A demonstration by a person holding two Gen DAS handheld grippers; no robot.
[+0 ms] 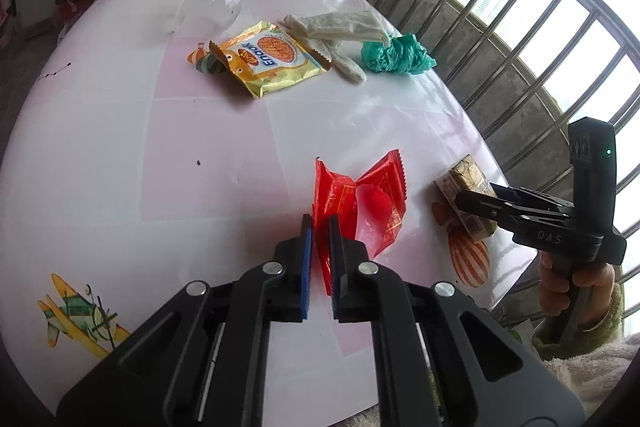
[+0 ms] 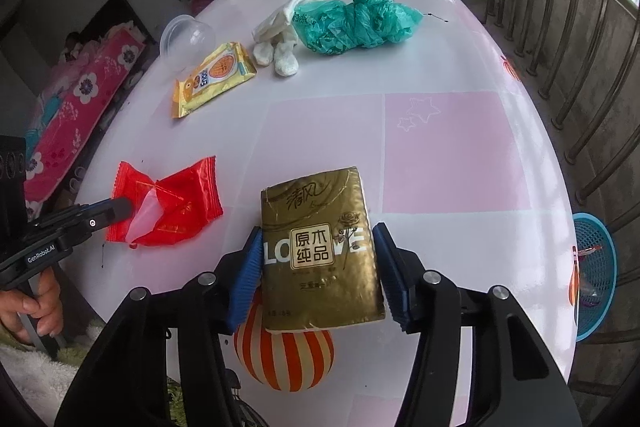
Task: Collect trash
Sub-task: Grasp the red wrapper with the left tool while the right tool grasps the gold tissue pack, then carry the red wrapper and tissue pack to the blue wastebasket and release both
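Left wrist view: left gripper (image 1: 320, 223) clamped on edge of red wrapper (image 1: 360, 203), most of it lying on table (image 1: 120, 155); pinch at one corner likely for lifting thin foil clear. Right gripper (image 1: 470, 197) seen at table's right edge, over gold tissue pack (image 1: 466, 183). Further back: 1 yellow snack packet (image 1: 264, 61), 1 clear plastic cup (image 1: 216, 1), white gloves (image 1: 340, 31), 1 crumpled green bag (image 1: 396, 55).

Right wrist view: right gripper (image 2: 318, 255) astride tissue pack (image 2: 320, 247), pads at both long sides, left touching, right appears just off; firm grip not confirmed, pack resting near table edge. Blue basket (image 2: 596, 275) on floor beside table, prob. the bin. Count: 6 trash items on table, 2 engaged.
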